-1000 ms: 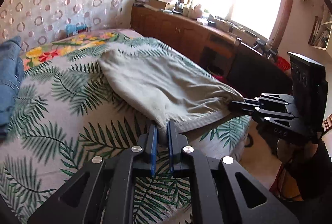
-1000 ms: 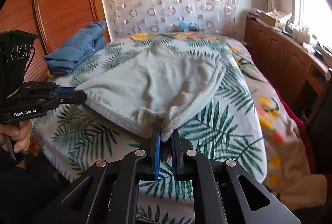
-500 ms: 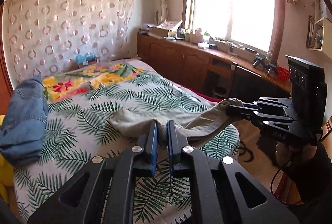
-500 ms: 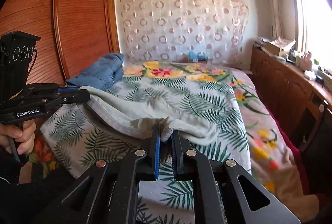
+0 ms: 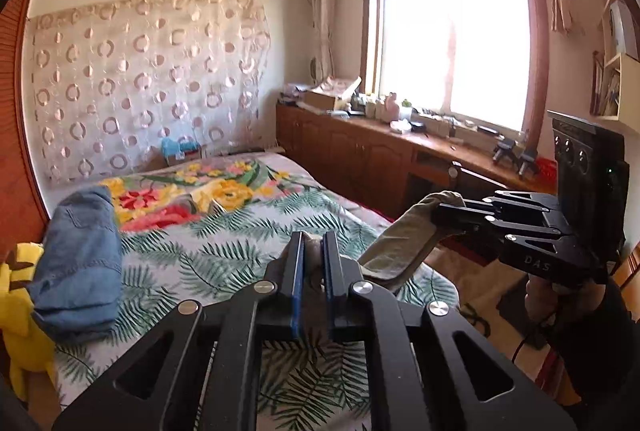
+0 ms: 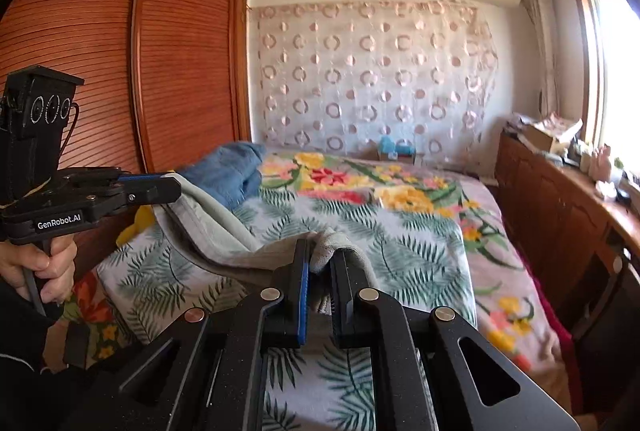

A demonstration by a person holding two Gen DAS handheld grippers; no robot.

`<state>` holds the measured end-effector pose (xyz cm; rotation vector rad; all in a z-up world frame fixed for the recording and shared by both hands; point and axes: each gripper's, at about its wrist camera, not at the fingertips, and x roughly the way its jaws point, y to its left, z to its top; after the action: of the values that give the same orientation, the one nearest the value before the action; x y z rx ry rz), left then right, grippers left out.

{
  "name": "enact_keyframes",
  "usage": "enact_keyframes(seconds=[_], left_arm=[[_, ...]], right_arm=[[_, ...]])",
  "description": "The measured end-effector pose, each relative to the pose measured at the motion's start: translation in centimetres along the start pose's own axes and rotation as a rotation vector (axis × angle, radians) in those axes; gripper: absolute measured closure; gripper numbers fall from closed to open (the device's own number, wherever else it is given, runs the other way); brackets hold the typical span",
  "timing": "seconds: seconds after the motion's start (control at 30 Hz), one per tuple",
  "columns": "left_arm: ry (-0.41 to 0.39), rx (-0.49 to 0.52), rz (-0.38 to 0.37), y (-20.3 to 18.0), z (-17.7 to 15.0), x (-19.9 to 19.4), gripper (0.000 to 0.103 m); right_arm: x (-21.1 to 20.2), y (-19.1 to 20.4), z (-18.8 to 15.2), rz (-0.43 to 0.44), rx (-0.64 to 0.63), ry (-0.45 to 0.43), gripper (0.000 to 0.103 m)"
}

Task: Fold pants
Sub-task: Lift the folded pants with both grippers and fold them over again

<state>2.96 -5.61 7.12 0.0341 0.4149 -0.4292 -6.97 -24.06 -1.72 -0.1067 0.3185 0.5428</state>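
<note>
The pale grey-green pants (image 5: 404,243) hang in the air above the near end of the bed, stretched between both grippers. My left gripper (image 5: 313,243) is shut on one corner of the waistband, and it also shows at the left of the right wrist view (image 6: 172,189). My right gripper (image 6: 320,251) is shut on the other corner of the pants (image 6: 208,227), and it also shows at the right of the left wrist view (image 5: 440,209). Most of the fabric hangs below the fingers, out of sight.
The bed (image 5: 240,231) has a leaf and flower print cover. A folded pile of blue jeans (image 5: 80,255) lies at its left side beside a yellow soft toy (image 5: 20,303). A wooden cabinet (image 5: 380,159) runs under the window on the right. A wooden wardrobe (image 6: 140,71) stands on the left.
Both grippers have risen and lifted the pants off the bed. The pants lay spread flat on the cover a second ago and now hang between the grippers.
</note>
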Motion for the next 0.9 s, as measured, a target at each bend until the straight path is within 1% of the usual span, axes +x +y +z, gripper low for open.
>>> enact_keyframes(seconds=[0.17,0.27,0.37,0.57,0.67,0.7,0.8,0.9], left_arm=[[-0.044,-0.003,0.038,1.3,1.2,-0.8,0.094],[-0.051,-0.006,0.058,2.3,1.5,-0.4,0.094],[-0.041,-0.011,0.077,3.8,1.7,1.1,0.094],[0.001,-0.026,0.118,7.5,2.4,6.0,0.094],[0.019,-0.035,0.148,9.6,3.5,8.6,0.094],[0.015,-0.033,0.158,9.8,3.9,8.8,0.094],[-0.008,-0.017,0.197,10.9,5.8,10.1,0.094],[-0.041,-0.005,0.229,12.0,7.9,11.0,0.094]], right_arm=[[1.2,0.4,1.2,0.02,-0.029,-0.031,0.095],[2.6,0.2,1.4,0.038,-0.029,-0.031,0.095],[4.7,-0.3,1.8,0.043,-0.046,-0.027,0.095],[10.0,-2.0,3.4,0.033,-0.077,-0.007,0.095],[13.2,-3.0,4.9,0.033,-0.069,0.001,0.095],[14.5,-3.3,5.6,0.03,-0.071,0.005,0.095],[17.8,-3.8,8.2,0.022,-0.084,-0.003,0.095],[20.3,-4.2,10.7,0.004,-0.092,-0.047,0.095]])
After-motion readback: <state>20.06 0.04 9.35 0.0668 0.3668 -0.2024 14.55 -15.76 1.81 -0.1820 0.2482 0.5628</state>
